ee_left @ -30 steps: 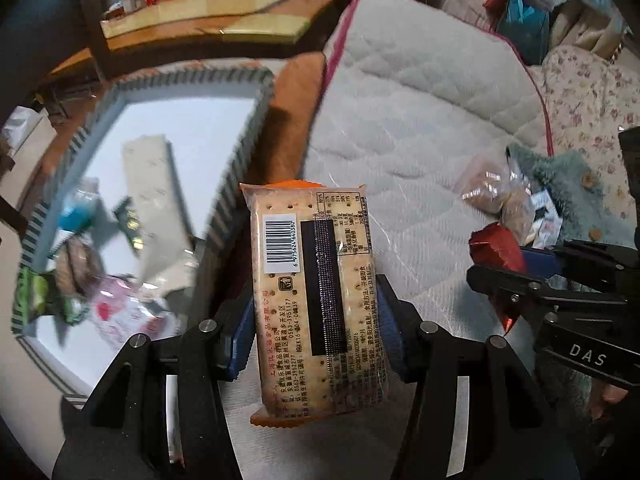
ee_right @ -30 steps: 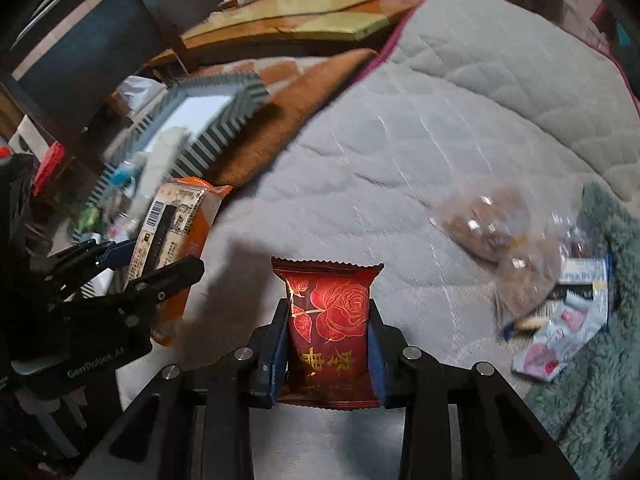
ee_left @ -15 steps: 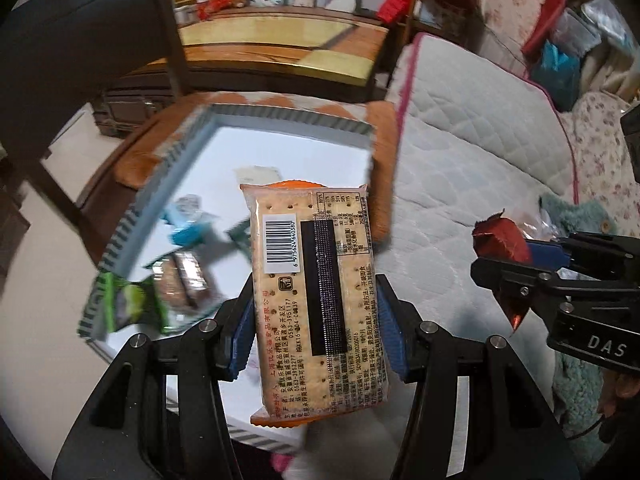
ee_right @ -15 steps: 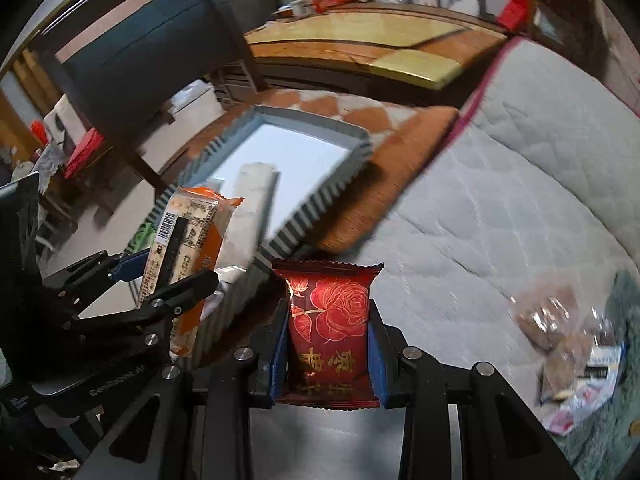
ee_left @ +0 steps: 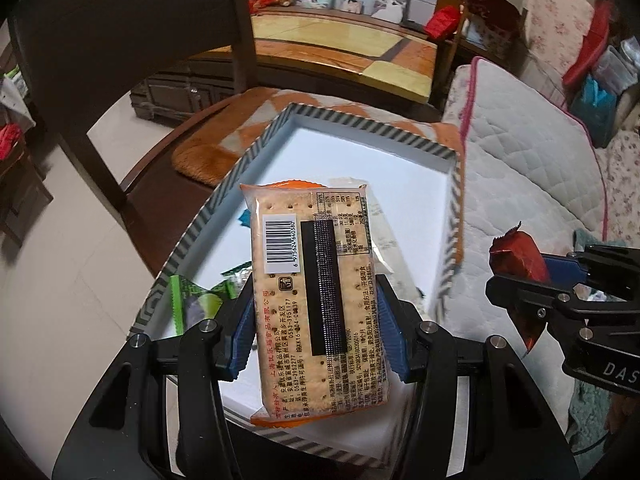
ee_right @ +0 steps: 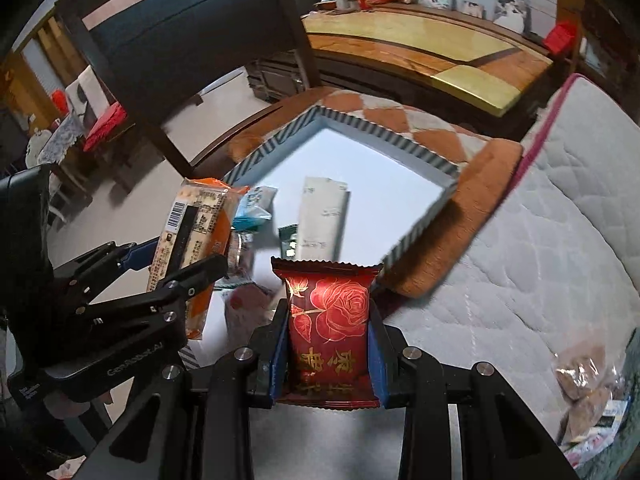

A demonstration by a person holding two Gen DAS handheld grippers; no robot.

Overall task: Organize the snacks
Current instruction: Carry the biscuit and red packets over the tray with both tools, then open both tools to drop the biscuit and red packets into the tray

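Now both carried snacks are at the drop zone: the cracker pack [ee_left: 316, 292] sits clamped between the blue pads of the left gripper [ee_left: 316, 320], held upright with barcode and label side facing the camera, and it hangs directly over the white interior of the striped-rim tray [ee_left: 360, 120]. A second ago the same pack was over the quilted mattress [ee_left: 520, 184] with the tray off to the left; half a second ago the tray was sliding in under it; now the tray fills the view beneath the pack, so the carry leg looks essentially done. The right gripper [ee_right: 328, 340] is closed on the red rose-print packet [ee_right: 328, 320], which sits near the tray's near corner, over the orange cushion [ee_right: 452, 232] edge rather than clearly over the tray floor. It has swung from the mattress toward the tray in the same interval. Already in the tray: a long white wrapper [ee_right: 324, 216], a light-blue packet [ee_right: 252, 210], a green packet [ee_left: 200, 300], plus a few more that are blurred. More snacks in clear bags [ee_right: 588, 380] remain on the mattress at far right, so the task is partway. Judgement: next is opening the left jaws to drop the crackers, ideally onto bare white floor, not on the long wrapper; the right needs a bit more travel first.
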